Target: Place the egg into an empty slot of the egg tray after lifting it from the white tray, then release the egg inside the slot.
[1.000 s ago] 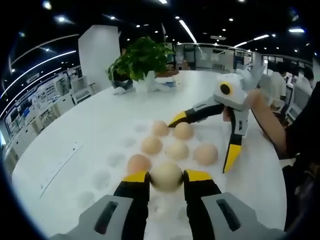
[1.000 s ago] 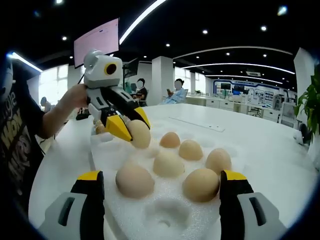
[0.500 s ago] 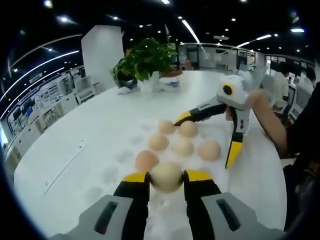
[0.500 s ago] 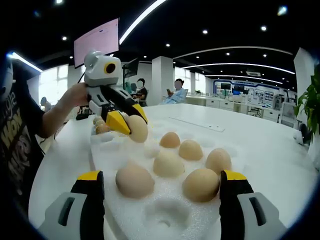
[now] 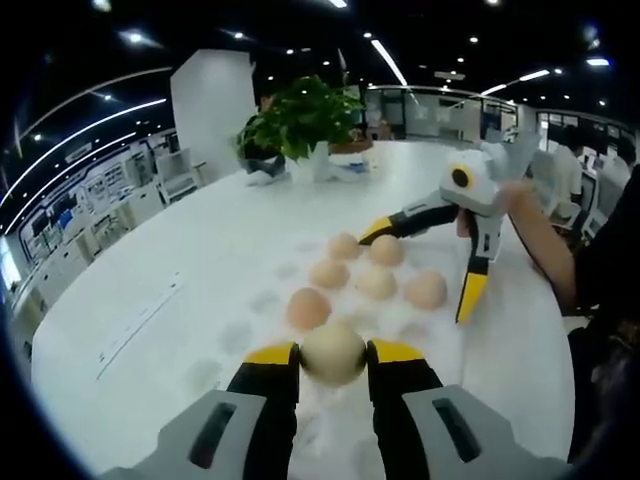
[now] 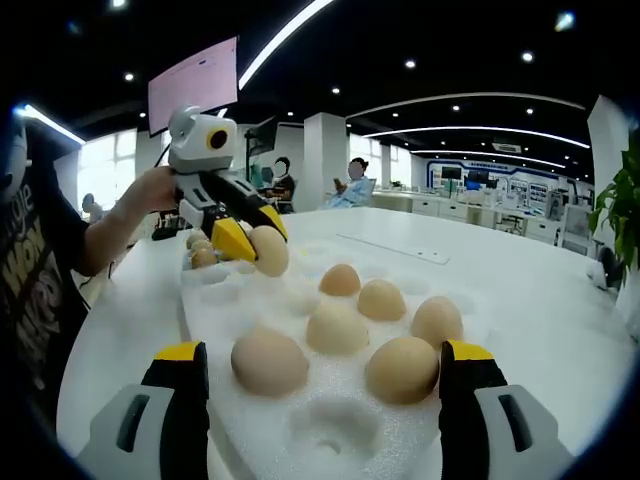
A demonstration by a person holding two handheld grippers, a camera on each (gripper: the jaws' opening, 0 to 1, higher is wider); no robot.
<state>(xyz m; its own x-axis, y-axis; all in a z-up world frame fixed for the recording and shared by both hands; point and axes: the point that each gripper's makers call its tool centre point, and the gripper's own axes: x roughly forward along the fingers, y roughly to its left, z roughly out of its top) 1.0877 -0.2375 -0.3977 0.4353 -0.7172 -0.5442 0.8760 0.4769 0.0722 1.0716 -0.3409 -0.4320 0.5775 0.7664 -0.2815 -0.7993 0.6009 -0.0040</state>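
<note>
Since a second ago the left tool (image 5: 332, 358) has risen and drawn back from the foam egg tray (image 5: 330, 330) — the eggs there look smaller. In the left gripper view it stays clamped on the egg (image 5: 333, 352) across its middle; light, smooth and brittle, it wants gentle pressure. In the right gripper view the right tool (image 6: 325, 385) hangs wide open and empty over the near edge of the egg tray (image 6: 330, 425), while the left tool (image 6: 243, 240) carries the egg (image 6: 268, 250) above free slots — open worktop (image 6: 540, 300) lies beyond.
</note>
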